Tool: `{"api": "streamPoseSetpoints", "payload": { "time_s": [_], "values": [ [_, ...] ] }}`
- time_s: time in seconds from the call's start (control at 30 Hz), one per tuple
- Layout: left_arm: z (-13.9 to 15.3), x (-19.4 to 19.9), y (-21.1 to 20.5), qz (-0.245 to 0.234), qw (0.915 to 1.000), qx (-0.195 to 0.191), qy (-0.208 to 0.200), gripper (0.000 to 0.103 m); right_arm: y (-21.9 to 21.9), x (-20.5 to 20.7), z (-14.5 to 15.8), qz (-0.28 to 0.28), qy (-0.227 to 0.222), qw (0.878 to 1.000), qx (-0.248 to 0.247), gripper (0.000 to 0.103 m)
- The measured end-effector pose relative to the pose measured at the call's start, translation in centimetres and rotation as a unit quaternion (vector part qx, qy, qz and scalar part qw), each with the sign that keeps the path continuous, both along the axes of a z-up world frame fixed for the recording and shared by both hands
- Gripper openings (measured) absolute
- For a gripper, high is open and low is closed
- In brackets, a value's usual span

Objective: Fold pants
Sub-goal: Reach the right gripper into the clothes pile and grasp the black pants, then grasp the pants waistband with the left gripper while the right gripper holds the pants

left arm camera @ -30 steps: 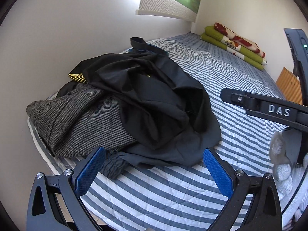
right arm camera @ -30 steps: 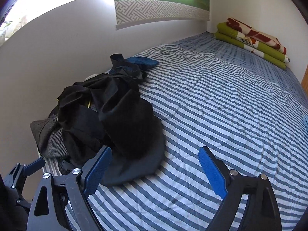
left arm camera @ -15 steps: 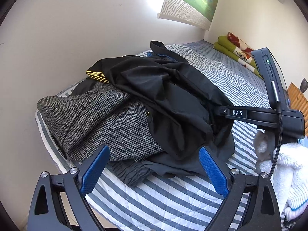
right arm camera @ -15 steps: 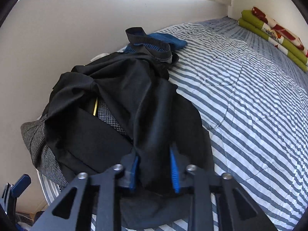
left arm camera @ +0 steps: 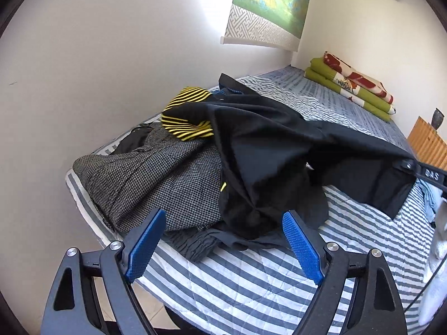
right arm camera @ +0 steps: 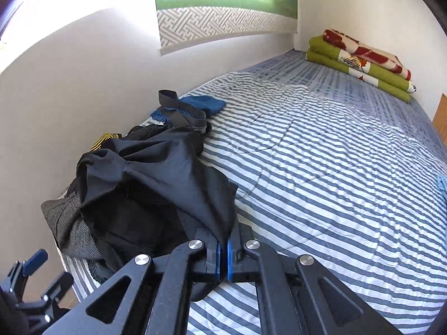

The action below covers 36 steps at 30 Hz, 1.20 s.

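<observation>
right tool: clamped on black pants, apparently an edge | left tool: fingers apart, near pile side of pants | pants partly lifted off striped bed

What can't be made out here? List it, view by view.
- Left wrist view: the right gripper shows only a black bar; the black pants drape over its fingertips.
- Both views: the pants' waistband and leg ends are lost in bunched folds.
- Right wrist view: the grey houndstooth garment is mostly covered by the pants.
- Left wrist view: the yellow-striped garment is half buried, type unclear.
</observation>
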State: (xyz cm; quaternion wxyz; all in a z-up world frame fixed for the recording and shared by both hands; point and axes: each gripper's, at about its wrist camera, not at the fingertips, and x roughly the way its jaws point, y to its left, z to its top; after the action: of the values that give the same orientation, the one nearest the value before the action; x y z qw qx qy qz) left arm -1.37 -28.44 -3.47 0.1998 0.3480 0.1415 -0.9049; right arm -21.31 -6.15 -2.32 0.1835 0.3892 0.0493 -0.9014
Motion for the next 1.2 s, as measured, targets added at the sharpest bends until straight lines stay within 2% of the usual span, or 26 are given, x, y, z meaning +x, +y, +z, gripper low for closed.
{"api": "streamPoseSetpoints", "payload": {
  "time_s": [0.1, 0.23, 0.4, 0.53, 0.6, 0.67, 0.73, 0.83, 0.87, 0.9, 0.93, 1.0, 1.03, 1.07, 1.1, 1.17, 1.2],
  "values": [
    [0.6, 0.0, 1.1, -0.013, 0.9999, -0.003, 0.007, 0.088, 5.2, 2.8, 0.5, -0.037, 0.014, 0.999, 0.004, 0.002],
    [1.1, -0.3, 3.6, -0.044, 0.999, -0.004, 0.011, 0.087, 13.5, 6.9, -0.2, -0.107, 0.027, 0.993, 0.03, 0.002],
    [0.9, -2.0, 8.0, -0.093, 0.9956, -0.002, 0.0, 0.083, 23.9, 12.4, -2.5, -0.196, -0.008, 0.979, 0.054, 0.002],
    [0.0, -4.6, 12.7, -0.151, 0.9884, 0.008, -0.016, 0.082, 30.3, 17.1, -4.6, -0.259, -0.044, 0.963, 0.058, 0.002],
    [-0.5, -6.0, 15.1, -0.182, 0.9829, 0.01, -0.025, 0.082, 32.2, 18.6, -5.9, -0.263, -0.072, 0.96, 0.056, 0.002],
    [-1.5, -7.6, 17.7, -0.208, 0.9773, 0.012, -0.038, 0.082, 32.7, 19.5, -7.1, -0.231, -0.115, 0.965, 0.042, 0.003],
    [-2.4, -9.5, 19.4, -0.222, 0.9737, 0.009, -0.051, 0.082, 32.4, 20.4, -6.9, -0.205, -0.129, 0.969, 0.036, 0.005],
    [-3.8, -12.6, 20.9, -0.229, 0.9708, -0.002, -0.071, 0.082, 31.8, 21.1, -4.7, -0.174, -0.118, 0.978, -0.003, 0.028],
    [-4.6, -13.6, 21.2, -0.235, 0.9684, 0.003, -0.083, 0.082, 31.7, 21.1, -3.6, -0.169, -0.105, 0.98, -0.015, 0.042],
    [-5.3, -14.7, 21.3, -0.235, 0.9674, 0.011, -0.094, 0.082, 31.4, 20.9, -2.8, -0.167, -0.094, 0.981, -0.022, 0.05],
    [-6.2, -15.8, 21.1, -0.234, 0.9665, 0.021, -0.103, 0.081, 31.1, 20.1, -1.9, -0.163, -0.085, 0.983, -0.026, 0.05],
    [-7.8, -17.4, 20.8, -0.236, 0.9635, 0.028, -0.123, 0.06, 30.6, 18.4, -0.7, -0.153, -0.074, 0.985, -0.035, 0.05],
    [-8.9, -17.9, 20.3, -0.235, 0.9621, 0.033, -0.135, 0.035, 30.3, 17.2, -0.2, -0.142, -0.07, 0.987, -0.04, 0.05],
    [-9.7, -18.2, 19.5, -0.233, 0.9609, 0.046, -0.141, 0.022, 29.9, 16.0, 0.0, -0.135, -0.065, 0.988, -0.039, 0.05],
    [-10.1, -18.2, 18.7, -0.233, 0.9603, 0.064, -0.139, 0.019, 29.4, 14.8, 0.0, -0.133, -0.061, 0.989, -0.029, 0.05],
    [-10.4, -17.5, 17.1, -0.233, 0.9589, 0.093, -0.131, 0.004, 28.4, 11.5, -0.4, -0.126, -0.063, 0.99, -0.011, 0.05],
    [-10.3, -17.0, 16.3, -0.23, 0.9587, 0.105, -0.129, 0.004, 27.9, 10.1, -0.9, -0.118, -0.07, 0.99, -0.011, 0.05]
  ]
}}
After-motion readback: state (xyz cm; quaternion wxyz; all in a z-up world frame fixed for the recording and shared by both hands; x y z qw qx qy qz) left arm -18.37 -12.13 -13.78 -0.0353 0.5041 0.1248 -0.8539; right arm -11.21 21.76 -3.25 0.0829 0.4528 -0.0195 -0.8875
